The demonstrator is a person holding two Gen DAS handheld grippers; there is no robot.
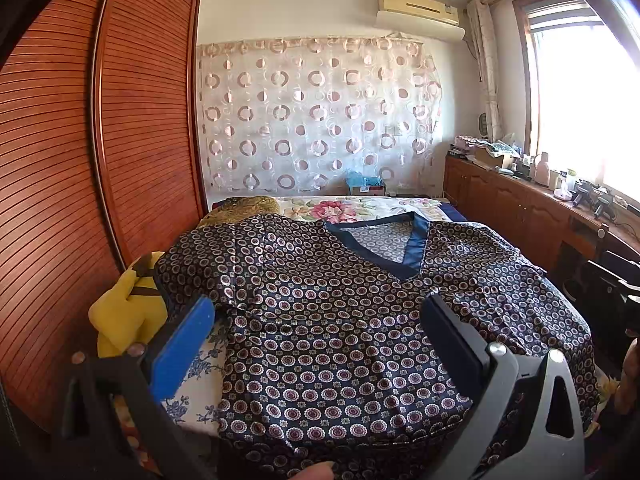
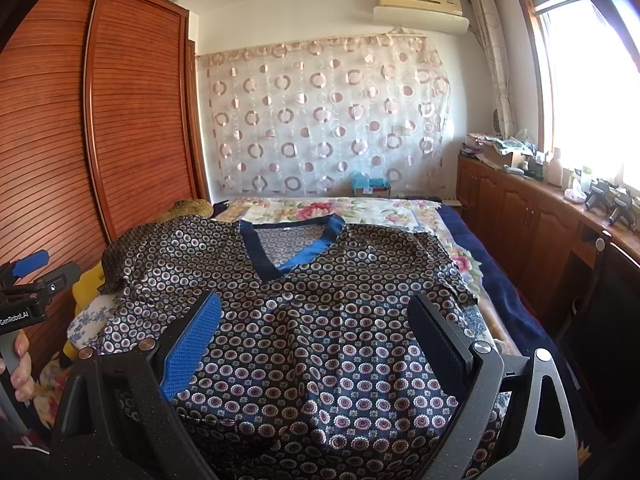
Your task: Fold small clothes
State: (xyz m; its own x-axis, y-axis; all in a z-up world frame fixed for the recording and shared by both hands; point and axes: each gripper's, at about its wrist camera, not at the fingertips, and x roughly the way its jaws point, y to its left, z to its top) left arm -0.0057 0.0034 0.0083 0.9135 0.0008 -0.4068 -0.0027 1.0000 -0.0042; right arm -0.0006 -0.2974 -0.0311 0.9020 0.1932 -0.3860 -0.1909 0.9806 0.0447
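Note:
A dark blue satin top [image 1: 328, 320] [image 2: 320, 320] with a circle print and a blue V-neck band lies spread flat on the bed, neckline toward the far wall. My left gripper [image 1: 320, 316] hovers open above its lower left part, nothing between the blue pad and the dark pad. My right gripper [image 2: 316, 316] hangs open over the shirt's lower middle, likewise holding nothing. The left gripper [image 2: 28, 276] also shows at the left edge of the right wrist view, held by a hand [image 2: 18, 364].
The bed [image 2: 516, 316] has a floral cover with a navy edge. A yellow plush toy [image 1: 120, 316] sits at the bed's left beside the wooden wardrobe [image 1: 80, 160]. A low wooden cabinet [image 2: 532, 220] with clutter runs along the right under the window.

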